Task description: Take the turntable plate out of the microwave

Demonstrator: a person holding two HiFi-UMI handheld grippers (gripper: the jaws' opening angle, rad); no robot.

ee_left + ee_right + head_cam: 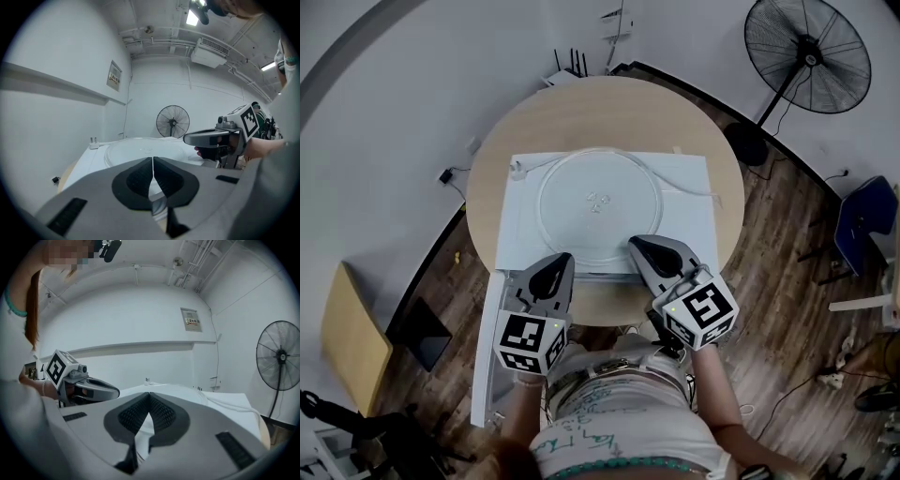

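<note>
The plate is a big round glass one. It lies flat on top of the white microwave, not inside it. The microwave sits on a round wooden table. Its door hangs open at the front left corner.

A white cord lies across the top of the microwave too, and its plug rests near the far left side of the plate.

The left gripper is at the front edge of the microwave, just beside the near rim of the plate. Its fingers are pressed together at the tips, with nothing held between them. Past them the plate can be seen ahead.

The right gripper points in from the other side. Its tip is over the near rim of the plate (I cannot tell if it touches the glass). Its fingers are closed tight at the tips as well, and they hold nothing. The two grippers are near each other, and each one shows in the other's view.

A black fan stands on the floor behind the table, on the right. A blue chair is off to the right.
</note>
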